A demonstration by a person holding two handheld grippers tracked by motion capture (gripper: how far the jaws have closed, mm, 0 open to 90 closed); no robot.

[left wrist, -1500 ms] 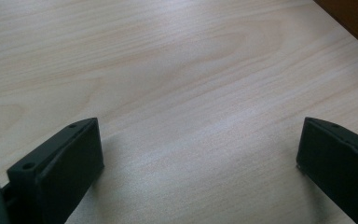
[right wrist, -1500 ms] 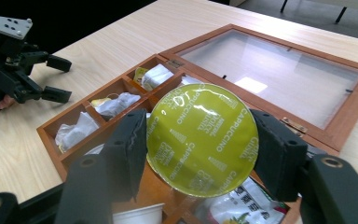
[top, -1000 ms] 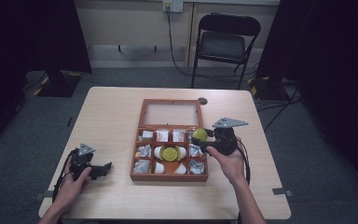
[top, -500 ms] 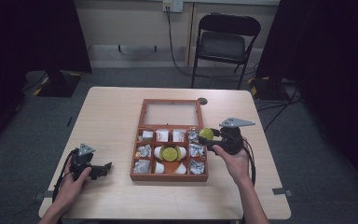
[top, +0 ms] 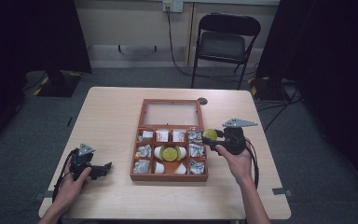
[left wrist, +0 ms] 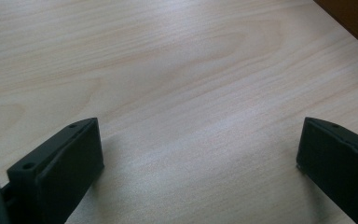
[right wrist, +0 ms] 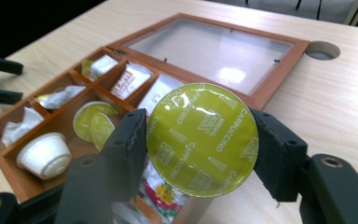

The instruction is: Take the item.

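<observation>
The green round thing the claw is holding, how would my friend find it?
Find the wooden box mid-table. At its right edge, the right gripper is shut on a coffee capsule. Its shiny green lid reads Cappuccino, and unlike the capsules inside the box, it is held up.

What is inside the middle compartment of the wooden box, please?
The middle compartment holds a green-lidded capsule between white capsules. What lies beneath them is covered.
</observation>
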